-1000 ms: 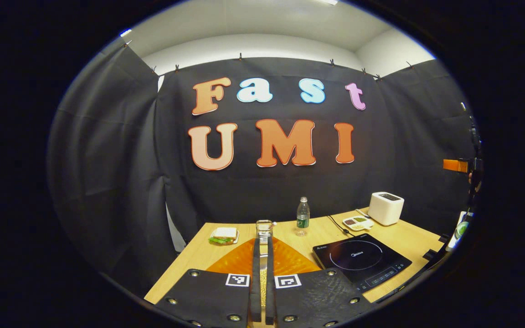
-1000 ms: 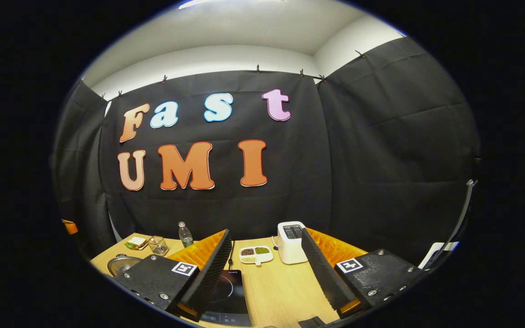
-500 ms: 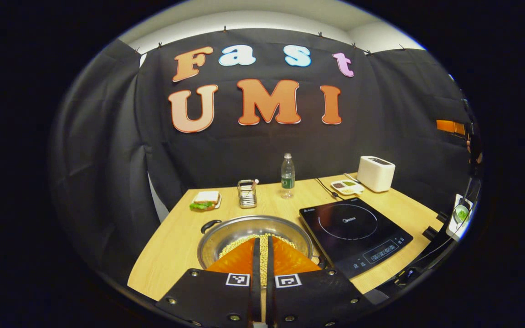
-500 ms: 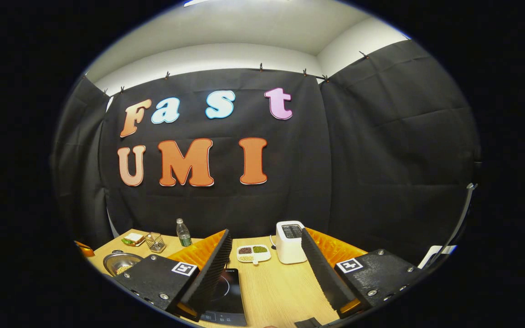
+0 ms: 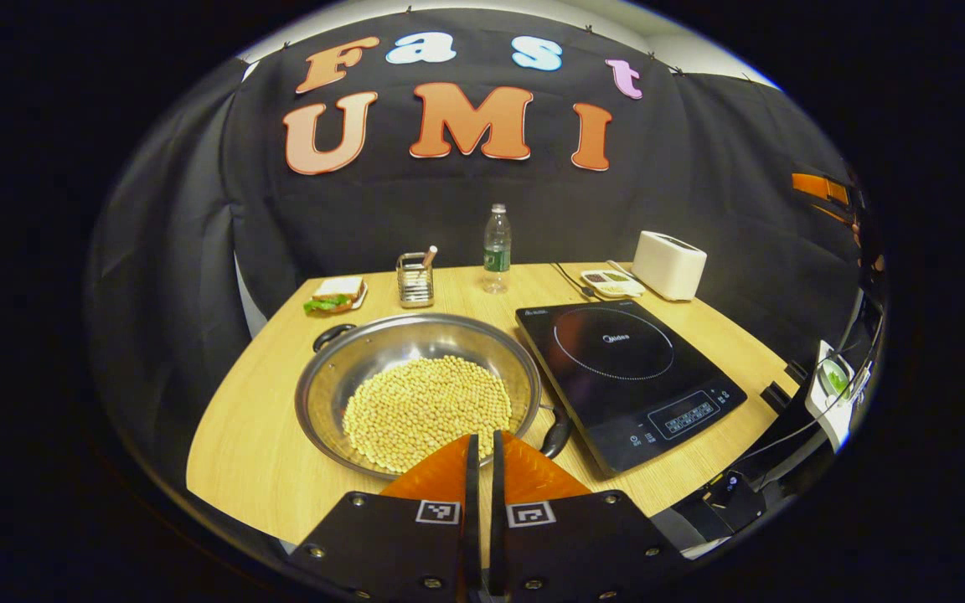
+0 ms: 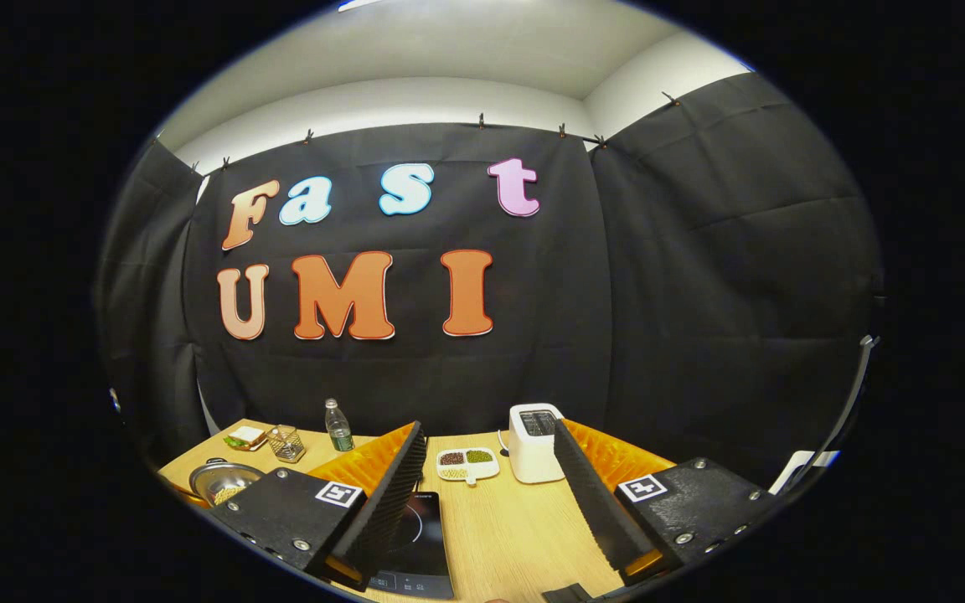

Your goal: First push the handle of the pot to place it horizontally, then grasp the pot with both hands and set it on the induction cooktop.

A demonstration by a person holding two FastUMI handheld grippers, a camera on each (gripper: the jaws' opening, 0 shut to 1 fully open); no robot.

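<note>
Two loop handles sit diagonally on the steel pot (image 5: 418, 381), which rests on the desk (image 5: 265, 435) just left of the induction cooktop (image 5: 626, 368). Loaded with beans, it looks heavy and slick-walled; take it by the handles. Left gripper (image 5: 482, 456) hovers pinched together, empty; right gripper (image 6: 491, 486) gapes, empty. The near handle is partly hidden.
</note>
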